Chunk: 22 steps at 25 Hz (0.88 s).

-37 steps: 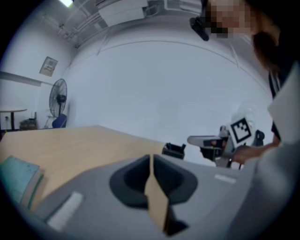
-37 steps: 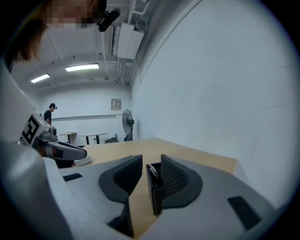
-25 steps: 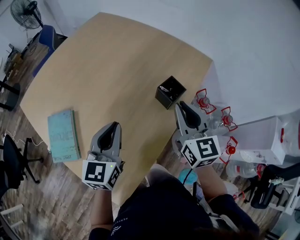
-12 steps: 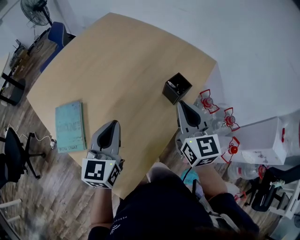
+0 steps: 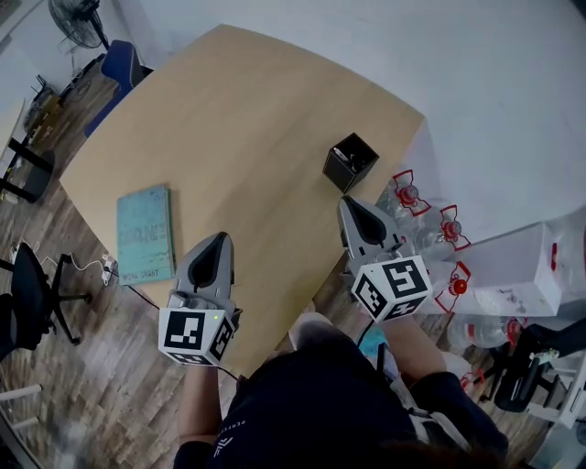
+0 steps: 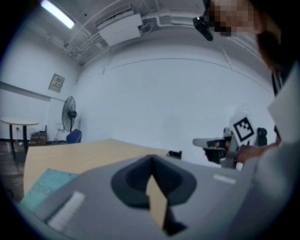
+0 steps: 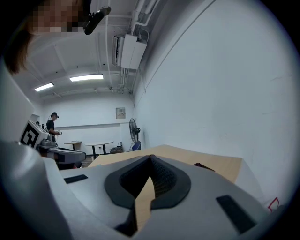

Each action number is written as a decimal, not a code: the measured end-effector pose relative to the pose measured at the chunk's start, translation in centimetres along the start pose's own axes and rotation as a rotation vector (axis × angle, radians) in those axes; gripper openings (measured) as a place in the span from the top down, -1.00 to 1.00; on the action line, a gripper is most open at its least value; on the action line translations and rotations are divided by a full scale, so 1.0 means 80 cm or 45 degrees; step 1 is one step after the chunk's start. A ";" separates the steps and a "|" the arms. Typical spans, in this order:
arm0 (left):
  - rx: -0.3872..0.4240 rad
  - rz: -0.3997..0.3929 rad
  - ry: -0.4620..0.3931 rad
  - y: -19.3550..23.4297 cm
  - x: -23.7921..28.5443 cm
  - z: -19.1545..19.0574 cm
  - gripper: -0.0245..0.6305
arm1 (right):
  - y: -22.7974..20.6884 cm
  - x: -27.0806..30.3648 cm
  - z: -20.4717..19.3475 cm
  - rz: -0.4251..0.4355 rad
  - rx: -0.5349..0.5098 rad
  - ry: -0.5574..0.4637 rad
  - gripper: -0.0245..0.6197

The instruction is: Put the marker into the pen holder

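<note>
The black pen holder (image 5: 349, 161) stands near the right edge of the wooden table (image 5: 238, 119); something pale shows inside it, too small to name. No marker lies loose on the table. My right gripper (image 5: 351, 203) hovers just short of the holder, near the table's edge, shut and empty. My left gripper (image 5: 220, 243) is over the table's near edge, also shut with nothing in it. In the right gripper view the jaws (image 7: 151, 158) meet and the holder (image 7: 202, 166) peeks over them. In the left gripper view the jaws (image 6: 151, 159) meet, with the holder (image 6: 175, 153) beyond.
A teal book (image 5: 145, 234) lies at the table's left near corner. Several red-capped water bottles (image 5: 408, 197) stand on the floor right of the table. An office chair (image 5: 27, 298) and a fan (image 5: 78, 11) are off to the left.
The head view has shifted a little. My right gripper has drawn back slightly from the pen holder. The left gripper holds its place.
</note>
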<state>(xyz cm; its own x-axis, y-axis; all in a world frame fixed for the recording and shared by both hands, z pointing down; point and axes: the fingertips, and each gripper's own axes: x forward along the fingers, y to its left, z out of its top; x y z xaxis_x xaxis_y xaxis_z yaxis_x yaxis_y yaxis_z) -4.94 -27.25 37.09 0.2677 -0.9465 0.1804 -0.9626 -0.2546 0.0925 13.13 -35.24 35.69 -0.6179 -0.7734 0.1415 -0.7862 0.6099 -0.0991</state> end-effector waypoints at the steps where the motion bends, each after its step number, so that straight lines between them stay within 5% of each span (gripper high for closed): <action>1: 0.001 0.009 0.000 0.002 -0.005 0.000 0.90 | 0.003 -0.001 -0.001 0.006 0.003 0.002 0.92; 22: -0.028 0.094 -0.039 0.026 -0.072 0.001 0.90 | 0.074 -0.010 -0.001 0.112 -0.008 0.013 0.92</action>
<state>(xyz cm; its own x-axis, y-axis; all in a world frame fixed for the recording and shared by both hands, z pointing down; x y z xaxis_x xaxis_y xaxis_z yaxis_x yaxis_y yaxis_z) -8.47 -22.33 36.15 0.1944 -0.9681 0.1578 -0.9784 -0.1799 0.1020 8.94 -30.99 35.09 -0.6842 -0.7152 0.1426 -0.7289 0.6764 -0.1053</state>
